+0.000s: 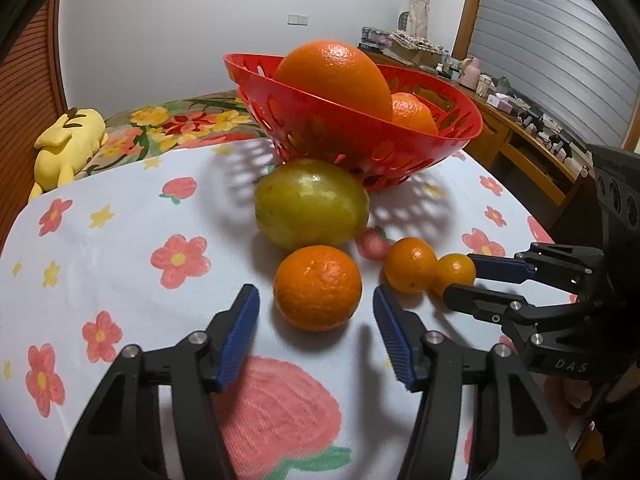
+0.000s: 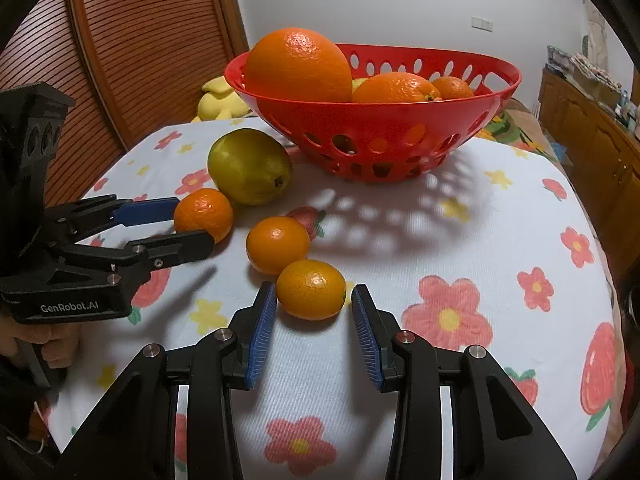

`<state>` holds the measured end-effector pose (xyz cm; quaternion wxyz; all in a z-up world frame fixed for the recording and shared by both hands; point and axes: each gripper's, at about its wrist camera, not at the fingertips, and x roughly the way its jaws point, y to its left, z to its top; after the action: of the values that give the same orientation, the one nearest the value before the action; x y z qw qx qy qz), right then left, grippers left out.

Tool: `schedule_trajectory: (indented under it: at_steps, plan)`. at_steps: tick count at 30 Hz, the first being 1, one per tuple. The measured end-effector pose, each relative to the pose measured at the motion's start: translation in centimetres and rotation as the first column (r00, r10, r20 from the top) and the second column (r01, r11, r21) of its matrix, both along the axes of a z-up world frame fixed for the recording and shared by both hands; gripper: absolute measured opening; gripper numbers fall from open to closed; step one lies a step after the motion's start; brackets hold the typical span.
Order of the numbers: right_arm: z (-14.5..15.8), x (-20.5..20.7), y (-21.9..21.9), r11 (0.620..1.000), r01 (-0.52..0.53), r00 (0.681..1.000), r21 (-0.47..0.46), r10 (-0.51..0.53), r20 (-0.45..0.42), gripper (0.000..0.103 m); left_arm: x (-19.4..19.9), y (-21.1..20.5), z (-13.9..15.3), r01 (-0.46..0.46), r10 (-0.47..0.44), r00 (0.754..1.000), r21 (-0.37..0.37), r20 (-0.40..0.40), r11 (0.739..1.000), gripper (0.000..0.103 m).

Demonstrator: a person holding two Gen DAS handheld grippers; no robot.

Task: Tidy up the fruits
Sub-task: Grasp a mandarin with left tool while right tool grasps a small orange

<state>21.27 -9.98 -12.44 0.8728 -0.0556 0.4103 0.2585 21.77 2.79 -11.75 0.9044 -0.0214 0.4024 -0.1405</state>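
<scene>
A red perforated basket (image 1: 416, 144) (image 2: 400, 140) holds a large orange (image 1: 334, 76) (image 2: 298, 66) and smaller oranges (image 2: 394, 88). On the floral cloth lie a green-yellow fruit (image 1: 310, 204) (image 2: 250, 166), a tangerine (image 1: 318, 288) (image 2: 204, 214), and two small oranges (image 1: 410, 266) (image 1: 456, 274) (image 2: 278, 244) (image 2: 311, 295). My left gripper (image 1: 316, 306) (image 2: 192, 222) is open, its blue pads on either side of the tangerine. My right gripper (image 2: 314, 300) (image 1: 462, 276) is open around the nearest small orange.
A yellow plush toy (image 1: 68, 146) (image 2: 218, 100) lies beyond the cloth's far left edge. A wooden slatted door (image 2: 132, 52) stands at the left. A wooden cabinet (image 1: 532, 160) with clutter runs along the right. A floral blanket (image 1: 176, 124) lies behind the basket.
</scene>
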Motion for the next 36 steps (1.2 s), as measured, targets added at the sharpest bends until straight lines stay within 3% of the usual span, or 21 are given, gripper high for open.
schedule_trajectory:
  at_steps: [3,24,36]
  plan:
    - [0.0,0.0,0.0,1.000,0.000,1.000,0.000,0.000,-0.001,0.039,-0.1,0.1,0.0,0.005,-0.005,1.000,-0.015,0.004,1.000,0.045]
    - [-0.2,-0.2,0.4,1.000,-0.022,1.000,-0.013,0.022,-0.001,0.034,-0.7,0.1,0.4,0.014,-0.013,1.000,-0.021,0.015,1.000,0.043]
    - [1.0,-1.1,-0.8,1.000,-0.022,1.000,0.021,0.022,0.021,0.033,-2.1,0.6,2.9,0.012,-0.009,0.998,-0.062,0.063,0.998,0.041]
